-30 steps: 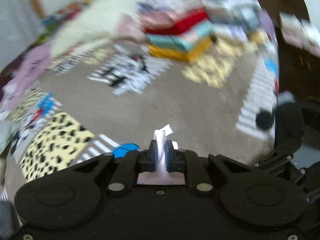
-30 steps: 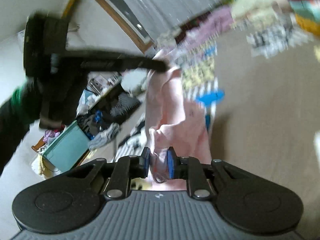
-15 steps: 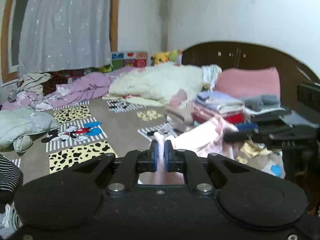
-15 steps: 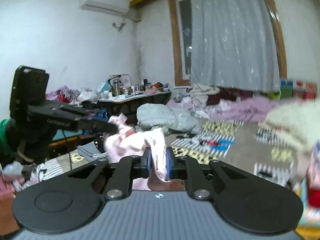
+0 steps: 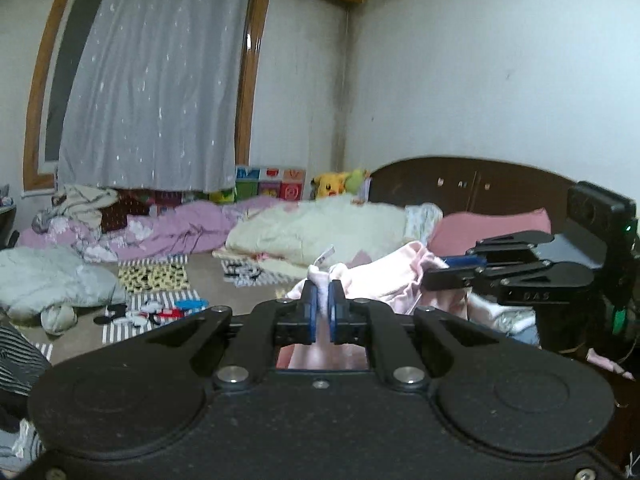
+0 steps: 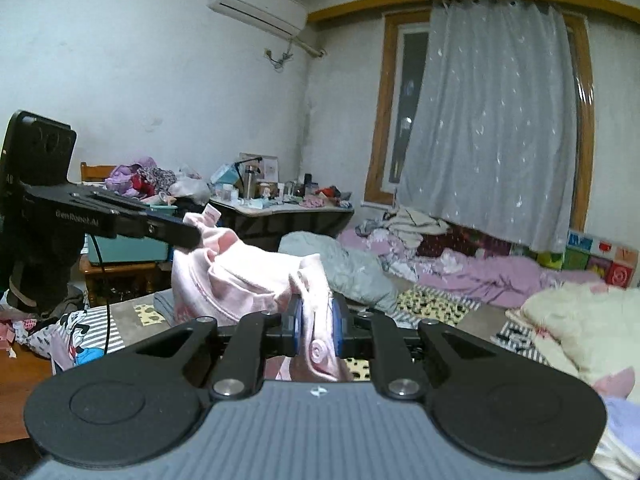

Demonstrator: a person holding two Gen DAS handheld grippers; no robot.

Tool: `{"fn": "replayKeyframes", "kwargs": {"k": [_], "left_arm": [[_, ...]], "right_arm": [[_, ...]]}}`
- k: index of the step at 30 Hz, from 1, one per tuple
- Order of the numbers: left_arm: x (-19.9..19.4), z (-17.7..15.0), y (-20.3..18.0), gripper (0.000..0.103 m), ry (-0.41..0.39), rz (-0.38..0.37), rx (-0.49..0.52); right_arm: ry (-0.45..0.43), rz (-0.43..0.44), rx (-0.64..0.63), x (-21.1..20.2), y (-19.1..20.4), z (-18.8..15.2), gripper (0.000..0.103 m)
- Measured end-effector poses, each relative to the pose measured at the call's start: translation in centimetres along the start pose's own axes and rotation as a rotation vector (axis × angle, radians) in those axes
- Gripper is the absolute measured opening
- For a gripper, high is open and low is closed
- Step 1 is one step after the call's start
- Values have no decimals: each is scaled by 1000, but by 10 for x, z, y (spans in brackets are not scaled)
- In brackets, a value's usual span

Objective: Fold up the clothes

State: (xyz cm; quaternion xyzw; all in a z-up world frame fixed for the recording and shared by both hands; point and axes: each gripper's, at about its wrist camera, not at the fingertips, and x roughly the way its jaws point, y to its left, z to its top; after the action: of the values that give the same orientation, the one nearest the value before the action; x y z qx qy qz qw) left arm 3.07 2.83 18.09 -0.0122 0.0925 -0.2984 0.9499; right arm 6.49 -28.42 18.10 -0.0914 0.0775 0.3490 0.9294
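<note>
Your left gripper [image 6: 192, 236] reads "GenRobot.AI"; the pink garment's [image 6: 240, 276] white tag [image 5: 325, 257] looks illegible. Both grippers' jaws pinch it, the right gripper [image 6: 316, 324] included.

Level wrist views, shared grey curtain [image 5: 156, 80]

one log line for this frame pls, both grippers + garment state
phase: lift/spread | left gripper: shut on pink garment | right gripper: shut on pink garment | garment: held up between both, bunched, unfolded
</note>
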Motion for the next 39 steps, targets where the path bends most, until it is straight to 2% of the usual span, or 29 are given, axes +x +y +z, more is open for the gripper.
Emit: {"fn": "replayKeyframes", "kwargs": {"k": [5, 10, 16, 21, 24, 30, 31, 33, 37, 39], "left_arm": [[-12, 9, 1, 4, -4, 0, -28], [-17, 4, 5, 4, 23, -16, -73], [-1, -12, 13, 4, 93, -5, -86], [44, -27, 43, 4, 168, 36, -136], [80, -36, 67, 4, 215, 72, -179], [162, -54, 113, 4, 252, 186, -278], [173, -53, 117, 4, 234, 209, -279], [187, -45, 125, 4, 131, 250, -257], [177, -14, 129, 4, -84, 206, -263], [171, -5, 120, 4, -118, 197, -191]], "right_arm": [[-6, 35, -12, -3, -1, 17, 17], [21, 86, -15, 4, -5, 24, 17], [105, 114, 0, 37, -16, 8, 17], [184, 124, 23, 76, -30, -7, 17], [225, 89, 48, 111, -45, -20, 17], [243, -71, 124, 191, -81, -49, 16], [228, -104, 132, 201, -86, -50, 16], [160, -145, 88, 197, -81, -45, 16], [16, -222, -11, 187, -68, -34, 16], [-56, -260, -61, 181, -62, -29, 16]]}}
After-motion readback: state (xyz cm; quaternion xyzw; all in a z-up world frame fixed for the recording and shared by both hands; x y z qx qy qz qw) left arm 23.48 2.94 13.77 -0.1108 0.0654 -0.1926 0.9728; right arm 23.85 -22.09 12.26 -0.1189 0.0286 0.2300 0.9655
